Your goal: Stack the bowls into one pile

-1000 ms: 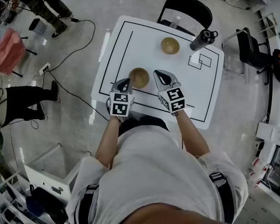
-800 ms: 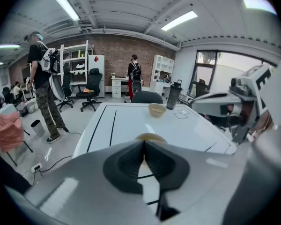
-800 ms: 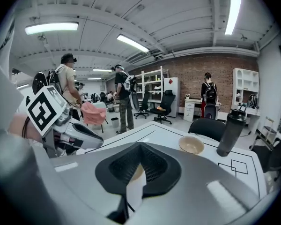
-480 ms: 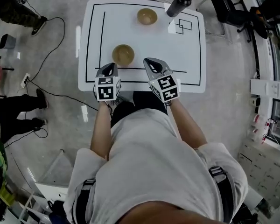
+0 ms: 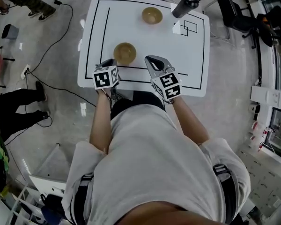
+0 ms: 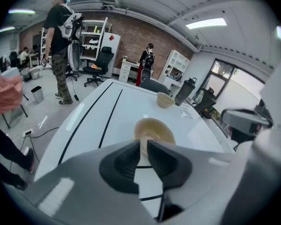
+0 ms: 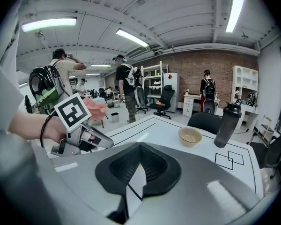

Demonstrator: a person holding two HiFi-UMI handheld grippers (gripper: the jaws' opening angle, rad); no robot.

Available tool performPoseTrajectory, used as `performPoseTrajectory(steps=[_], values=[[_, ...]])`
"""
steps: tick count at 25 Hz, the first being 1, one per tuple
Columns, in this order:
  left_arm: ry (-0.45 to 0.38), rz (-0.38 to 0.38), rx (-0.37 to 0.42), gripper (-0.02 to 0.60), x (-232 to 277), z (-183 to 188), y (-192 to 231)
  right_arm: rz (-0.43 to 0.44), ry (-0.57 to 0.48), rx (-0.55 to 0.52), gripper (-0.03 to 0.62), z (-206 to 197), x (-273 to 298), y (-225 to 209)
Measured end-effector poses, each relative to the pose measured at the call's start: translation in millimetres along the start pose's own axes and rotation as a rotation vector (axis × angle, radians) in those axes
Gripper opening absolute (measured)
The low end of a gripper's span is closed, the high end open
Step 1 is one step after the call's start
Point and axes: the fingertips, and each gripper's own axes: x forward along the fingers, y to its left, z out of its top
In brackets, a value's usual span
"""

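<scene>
Flanking near bowl [image 5: 125,53]: left tongs [image 6: 144,144] just opening, empty; right tongs [image 7: 140,146] closed; bottle [image 5: 186,6] beside far bowl [image 5: 151,15].

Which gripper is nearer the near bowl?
Left. The left gripper sits just short of the near bowl, aimed at its rim, jaws just opening, nothing between them. The right gripper is farther off to the bowl's right.

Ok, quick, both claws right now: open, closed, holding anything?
Left claw: slightly open, jaws have just been opening, nothing between them.
Right claw: closed, empty.
</scene>
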Motion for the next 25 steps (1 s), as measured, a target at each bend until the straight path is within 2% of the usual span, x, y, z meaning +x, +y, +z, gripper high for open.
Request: performPoseTrajectory(steps=[2,4,9,13,15,21,25], values=[[0.022,-0.011,-0.042,0.096,9.3,-4.0,1.6,0.001,-0.002,-0.002,-0.002,1.8,2.5,-6.5],[0.038,-0.029,-0.089,0.124,18.5,-7.8,1.8,-0.005,0.004,0.001,-0.002,-1.0,2.9,-13.9],[0.05,-0.052,-0.219,0.133,35.3,-12.8,7.7,-0.03,0.023,0.024,-0.002,-12.4,-3.9,-27.9],[0.054,-0.136,-0.346,0.132,48.9,-16.7,-0.3,-0.053,0.035,0.046,-0.002,-22.2,-8.3,-38.9],[0.064,-0.152,-0.381,0.121,54.8,-19.9,-1.8,-0.065,0.035,0.053,-0.002,-23.3,-10.0,-44.4],[0.067,-0.175,-0.399,0.069,61.7,-17.8,-6.2,-0.093,0.029,0.065,-0.002,-22.5,-13.8,-58.1],[0.069,-0.187,-0.335,0.03,63.0,-5.8,-13.9,-0.109,0.021,0.071,-0.002,-18.1,-14.6,-64.9]])
